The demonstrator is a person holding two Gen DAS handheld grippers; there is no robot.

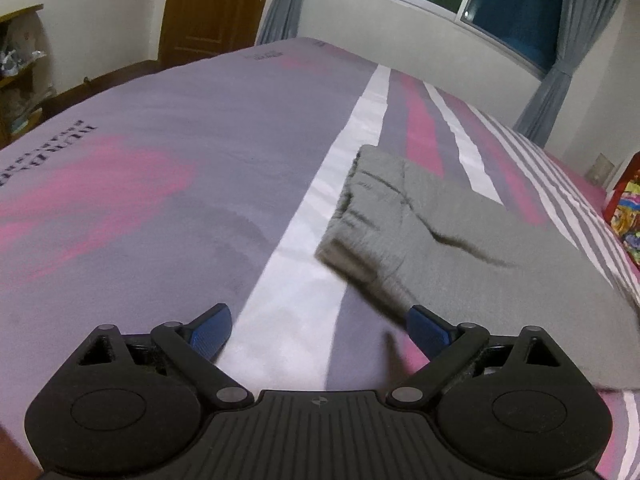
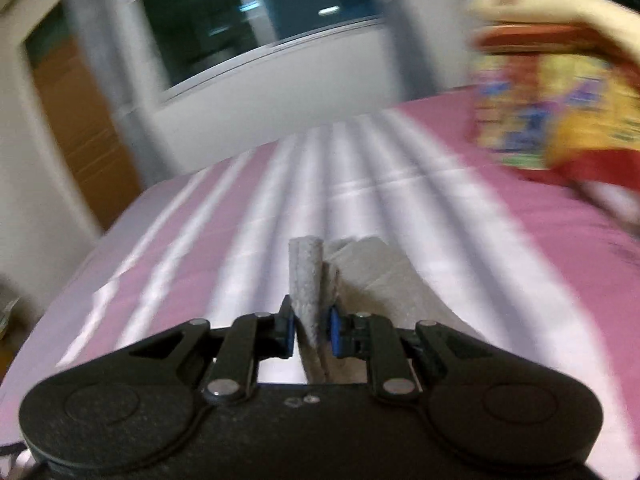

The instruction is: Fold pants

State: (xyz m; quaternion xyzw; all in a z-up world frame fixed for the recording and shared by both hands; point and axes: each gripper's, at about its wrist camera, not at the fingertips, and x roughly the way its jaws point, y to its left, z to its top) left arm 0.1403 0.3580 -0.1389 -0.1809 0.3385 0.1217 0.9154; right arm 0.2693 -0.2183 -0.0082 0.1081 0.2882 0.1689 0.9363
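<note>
Bedsheet [image 1: 160, 140] bears pants [image 1: 460, 220]; right gripper [image 2: 311, 330] pinches them.

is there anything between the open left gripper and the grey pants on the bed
Nothing visible. The left gripper hangs open over the striped bedsheet, and the grey pants lie just ahead and to its right with only bare sheet between. The right gripper is already shut on a fold of the pants.
</note>
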